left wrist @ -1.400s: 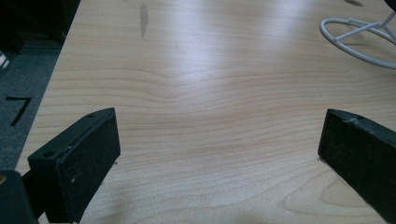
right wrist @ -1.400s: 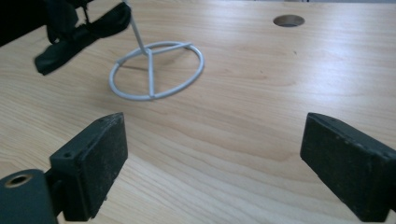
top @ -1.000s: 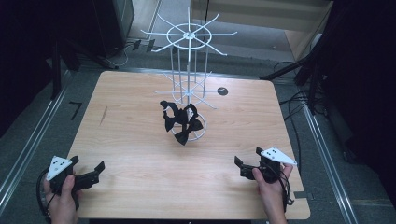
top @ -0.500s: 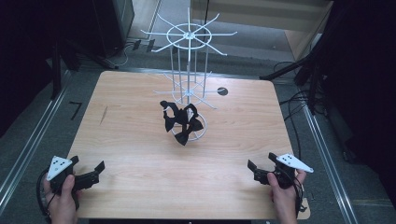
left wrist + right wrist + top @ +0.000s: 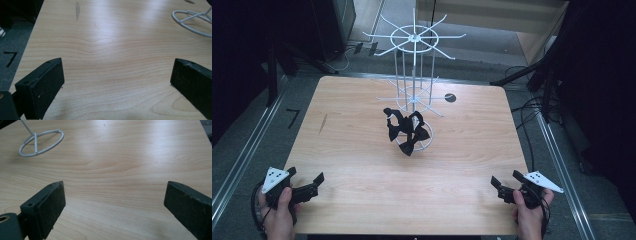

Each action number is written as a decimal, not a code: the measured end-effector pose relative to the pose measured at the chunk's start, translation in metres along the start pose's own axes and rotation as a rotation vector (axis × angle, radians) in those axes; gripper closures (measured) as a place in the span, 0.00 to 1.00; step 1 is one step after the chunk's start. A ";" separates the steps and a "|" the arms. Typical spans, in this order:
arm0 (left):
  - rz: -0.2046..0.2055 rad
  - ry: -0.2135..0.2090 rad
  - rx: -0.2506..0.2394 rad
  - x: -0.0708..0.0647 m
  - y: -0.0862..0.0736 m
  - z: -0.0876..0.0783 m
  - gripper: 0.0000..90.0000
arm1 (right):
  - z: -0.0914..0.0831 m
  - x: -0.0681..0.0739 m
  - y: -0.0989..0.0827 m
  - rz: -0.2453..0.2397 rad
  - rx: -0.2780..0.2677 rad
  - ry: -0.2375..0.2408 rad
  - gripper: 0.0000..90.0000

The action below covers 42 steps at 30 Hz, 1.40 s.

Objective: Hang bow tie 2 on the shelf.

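Simply both tools, left [image 5: 307,184] and right [image 5: 504,186], released, low over the table [image 5: 362,160].

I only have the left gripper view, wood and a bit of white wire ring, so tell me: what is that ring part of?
Observer: It is the foot of a white wire rack standing at mid-table, with hook arms fanning out at two levels.
Operator: Anything hanging on it?
Observer: Yes, black bows bunched low on the rack, just above its base ring.
Operator: Where is the other gripper?
Observer: The right gripper is at the near right edge of the table, jaws wide apart, holding nothing.
Operator: And mine, seen from above?
Observer: The left gripper sits at the near left corner, also open, far short of the rack.
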<state>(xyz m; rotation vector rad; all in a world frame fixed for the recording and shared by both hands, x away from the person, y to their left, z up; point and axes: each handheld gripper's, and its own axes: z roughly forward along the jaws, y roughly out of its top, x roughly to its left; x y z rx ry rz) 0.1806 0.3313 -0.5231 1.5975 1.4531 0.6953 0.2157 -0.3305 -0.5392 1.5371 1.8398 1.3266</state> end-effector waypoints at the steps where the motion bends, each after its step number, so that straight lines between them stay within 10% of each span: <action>1: 0.001 0.000 0.001 0.000 0.000 0.000 0.00 | -0.003 -0.002 -0.001 0.007 0.000 -0.003 0.05; 23: -0.002 0.000 0.002 0.000 0.000 0.000 0.00 | -0.032 -0.037 -0.022 -0.003 0.026 -0.058 0.06; 42: -0.003 -0.006 0.017 0.000 0.001 0.002 0.00 | -0.043 -0.054 -0.025 0.100 -0.009 -0.129 0.15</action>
